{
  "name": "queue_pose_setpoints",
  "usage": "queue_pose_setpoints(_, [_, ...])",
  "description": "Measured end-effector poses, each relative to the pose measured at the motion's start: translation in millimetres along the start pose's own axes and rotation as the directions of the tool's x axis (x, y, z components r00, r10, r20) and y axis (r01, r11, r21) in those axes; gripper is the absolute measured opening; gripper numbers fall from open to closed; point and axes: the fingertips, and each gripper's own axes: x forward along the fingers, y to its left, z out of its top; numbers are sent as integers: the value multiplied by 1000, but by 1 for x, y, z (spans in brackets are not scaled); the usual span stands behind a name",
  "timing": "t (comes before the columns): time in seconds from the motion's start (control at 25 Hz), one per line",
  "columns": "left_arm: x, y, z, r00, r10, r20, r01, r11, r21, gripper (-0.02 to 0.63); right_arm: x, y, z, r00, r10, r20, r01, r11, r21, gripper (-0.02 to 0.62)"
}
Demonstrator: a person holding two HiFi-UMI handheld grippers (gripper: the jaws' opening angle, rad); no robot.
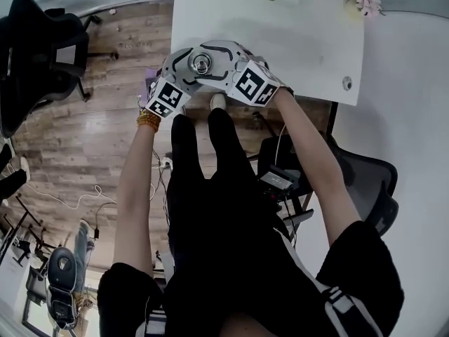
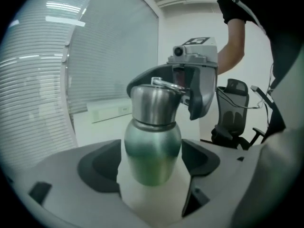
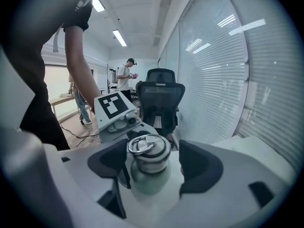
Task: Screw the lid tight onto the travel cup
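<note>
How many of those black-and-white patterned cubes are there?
2. One marker cube sits on the left gripper, the other on the right gripper, either side of the travel cup.

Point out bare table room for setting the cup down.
Free: middle of the white table, between the travel cup and the flowers. Crowded: its near left edge, where left gripper and right gripper flank the cup.

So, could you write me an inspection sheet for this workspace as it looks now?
Surface: white table.
Job's things: travel cup with lid on top, between both tools.
Clutter: pink flower at the table's corner.
Tools: left tool appears clamped on the cup's body; right tool open around the lid.
Cables: loose cables on the wooden floor.
Surroundings: office chairs, window blinds, a person behind.
</note>
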Motion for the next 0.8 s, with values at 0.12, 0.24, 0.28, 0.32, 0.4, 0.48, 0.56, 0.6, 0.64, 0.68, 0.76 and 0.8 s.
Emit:
queue_pose_setpoints(0.12, [-10, 3, 0, 984, 178, 22, -174, 977, -127, 391, -8, 3, 4, 993, -118, 19, 117, 991, 63, 345])
queue_pose_setpoints(0.24, [-7, 1, -1, 943, 332, -22, -331, 927, -175, 390, -7, 2, 10, 967, -256, -2, 254, 958, 132, 345])
queue_pose_setpoints(0.28, [-4, 2, 0, 927, 373, -39, -374, 910, -182, 390, -4, -2, 10, 955, -297, -25, 297, 941, 164, 344])
queue_pose_setpoints(0.32, [-2, 5, 0, 910, 411, -52, -413, 890, -192, 390, 0, -6, 8, 942, -333, -51, 336, 922, 192, 340])
queue_pose_setpoints(0.4, [2, 10, 1, 884, 464, -66, -466, 858, -214, 370, 3, -13, 4, 919, -382, -94, 393, 893, 219, 263])
queue_pose_setpoints(0.48, [3, 12, 3, 882, 467, -59, -468, 857, -215, 369, 2, -16, 3, 918, -384, -103, 398, 891, 219, 261])
queue_pose_setpoints(0.56, [3, 11, 2, 907, 419, -46, -420, 888, -184, 368, 3, -15, 5, 936, -343, -84, 353, 915, 197, 259])
queue_pose_setpoints(0.6, [4, 11, 1, 925, 379, -36, -379, 910, -165, 368, 4, -13, 5, 946, -315, -75, 324, 931, 170, 259])
queue_pose_setpoints(0.64, [5, 9, 1, 944, 328, -23, -328, 934, -144, 368, 5, -11, 5, 956, -286, -68, 293, 946, 141, 259])
queue_pose_setpoints(0.68, [6, 8, 0, 963, 270, -10, -270, 956, -118, 368, 5, -10, 4, 965, -253, -62, 259, 958, 120, 259])
queue_pose_setpoints(0.76, [6, 5, 0, 989, 146, 9, -145, 988, -59, 367, 6, -8, 4, 983, -175, -48, 179, 979, 95, 259])
queue_pose_setpoints(0.8, [6, 3, 0, 996, 85, 16, -84, 996, -29, 368, 7, -6, 5, 990, -134, -40, 137, 987, 82, 259])
